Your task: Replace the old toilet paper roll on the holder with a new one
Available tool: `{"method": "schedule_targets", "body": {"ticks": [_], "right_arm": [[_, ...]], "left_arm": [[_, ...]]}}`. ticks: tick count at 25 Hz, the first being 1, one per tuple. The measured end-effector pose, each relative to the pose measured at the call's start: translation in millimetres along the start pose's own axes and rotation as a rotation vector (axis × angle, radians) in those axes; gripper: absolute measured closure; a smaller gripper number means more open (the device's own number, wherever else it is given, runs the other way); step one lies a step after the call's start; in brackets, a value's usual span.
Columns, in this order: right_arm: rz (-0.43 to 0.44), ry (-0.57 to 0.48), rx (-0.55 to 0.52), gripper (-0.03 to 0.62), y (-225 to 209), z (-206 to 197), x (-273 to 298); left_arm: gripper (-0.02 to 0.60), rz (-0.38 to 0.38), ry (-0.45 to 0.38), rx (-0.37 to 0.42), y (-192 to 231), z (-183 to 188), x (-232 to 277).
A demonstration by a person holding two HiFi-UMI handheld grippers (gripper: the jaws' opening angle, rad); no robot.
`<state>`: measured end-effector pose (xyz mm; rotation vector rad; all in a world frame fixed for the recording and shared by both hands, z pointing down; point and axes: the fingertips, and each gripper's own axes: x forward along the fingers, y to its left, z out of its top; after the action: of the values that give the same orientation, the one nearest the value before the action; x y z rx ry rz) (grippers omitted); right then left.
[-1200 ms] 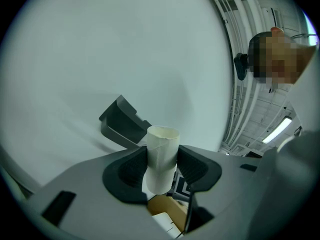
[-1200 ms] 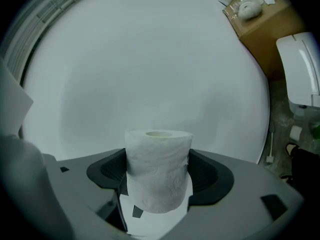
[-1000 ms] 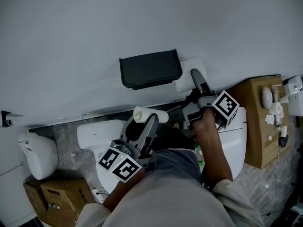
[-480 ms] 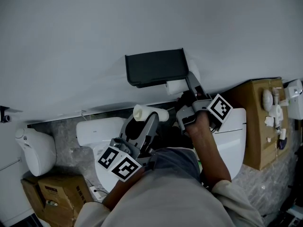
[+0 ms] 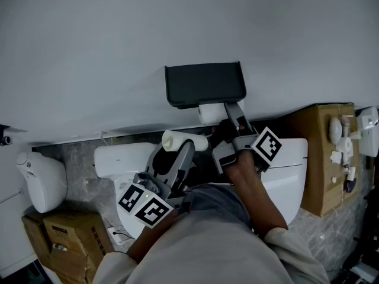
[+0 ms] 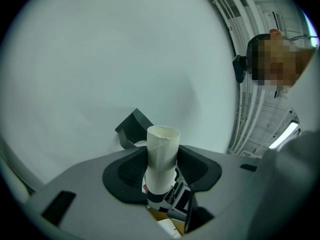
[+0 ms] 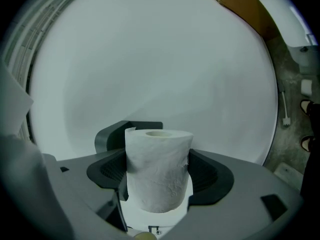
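A plain pale wall fills the head view, with a dark holder (image 5: 205,84) fixed to it above a white toilet (image 5: 115,161). The new roll (image 5: 210,112) sits just under the holder, pinched in the right gripper (image 5: 228,112), the nearer of the two. The left gripper (image 5: 187,148), lower and to the left, clamps the empty cardboard tube (image 5: 177,140). In the left gripper view, both pads press the tube's sides, its long axis upright across the jaws, the holder (image 6: 131,131) beyond it. In the right gripper view, the jaws stand wide but closed on the roll's (image 7: 157,169) soft flanks, core end up, the holder (image 7: 112,134) directly behind; fitting the roll appears not yet done.
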<state>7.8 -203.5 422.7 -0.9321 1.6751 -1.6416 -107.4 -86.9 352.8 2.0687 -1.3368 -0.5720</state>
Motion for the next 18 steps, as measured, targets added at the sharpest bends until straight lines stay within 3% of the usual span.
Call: {"method": "schedule_targets", "body": {"ticks": [7, 18], "right_arm": [[0.023, 0.009, -0.023, 0.209, 3.4, -30.0, 8.3], [0.053, 0.083, -0.012, 0.201, 7.3, -42.8, 5.4]], "left_arm": [[0.402, 0.042, -0.026, 0.001, 16.8, 13.1, -15.0], [0.402, 0.070, -0.067, 0.065, 16.5, 25.4, -13.2]]}}
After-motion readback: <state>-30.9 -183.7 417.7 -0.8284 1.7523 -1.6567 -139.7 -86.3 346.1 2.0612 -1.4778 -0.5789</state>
